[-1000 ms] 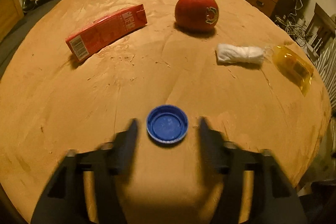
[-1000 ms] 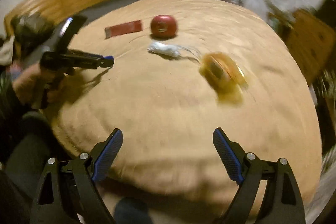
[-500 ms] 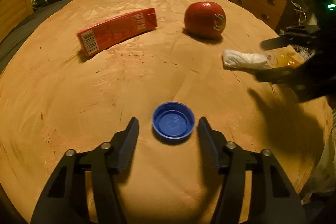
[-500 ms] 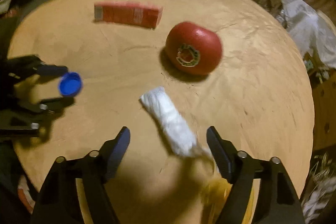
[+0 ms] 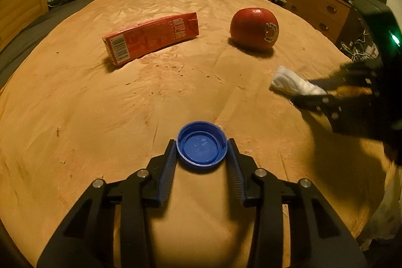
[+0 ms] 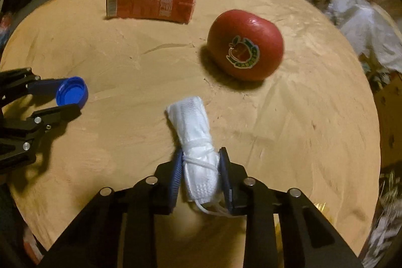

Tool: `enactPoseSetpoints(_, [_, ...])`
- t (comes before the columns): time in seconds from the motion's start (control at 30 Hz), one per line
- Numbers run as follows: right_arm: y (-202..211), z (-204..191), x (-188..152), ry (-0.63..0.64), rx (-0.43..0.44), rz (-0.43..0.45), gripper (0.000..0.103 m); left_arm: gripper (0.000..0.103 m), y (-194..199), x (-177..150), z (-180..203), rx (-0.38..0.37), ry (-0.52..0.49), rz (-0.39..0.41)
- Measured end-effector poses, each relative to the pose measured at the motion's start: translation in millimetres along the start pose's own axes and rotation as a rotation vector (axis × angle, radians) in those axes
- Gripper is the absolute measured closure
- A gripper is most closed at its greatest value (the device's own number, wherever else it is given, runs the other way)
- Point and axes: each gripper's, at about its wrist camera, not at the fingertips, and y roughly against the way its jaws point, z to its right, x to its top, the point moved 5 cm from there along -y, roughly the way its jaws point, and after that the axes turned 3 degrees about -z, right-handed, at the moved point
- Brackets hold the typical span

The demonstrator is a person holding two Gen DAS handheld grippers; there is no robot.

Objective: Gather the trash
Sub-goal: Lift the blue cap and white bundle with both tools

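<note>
Both grabs are on: your left gripper [image 5: 202, 150] has just closed on the blue cap [image 5: 201, 145], your right gripper [image 6: 201, 172] on the white wad [image 6: 194, 140]. Next, lift both straight off the bench [image 5: 75, 117].

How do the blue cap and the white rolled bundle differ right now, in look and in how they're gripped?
The blue cap is a small rigid round piece lying open side up; the white rolled bundle is long, soft and tied with string. The left gripper spans the cap's full width, while the right gripper pinches only the bundle's near end, the rest sticking out ahead. Shared: both lie on the table, each with jaws just closed against its sides.
</note>
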Motion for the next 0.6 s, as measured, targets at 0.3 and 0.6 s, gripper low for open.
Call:
enactPoseSetpoints(0.3, [80.7, -14.5, -58.7, -0.277, -0.011, 0.205, 0.074, 0.064, 46.0, -2.9, 9.8, 0.055, -0.010, 0.091])
enactPoseSetpoints(0.6, [206.4, -42.0, -117.1, -0.460, -0.157, 0.486, 0.074, 0.064, 142.8, -6.5, 52.2, 0.075, -0.069, 0.280])
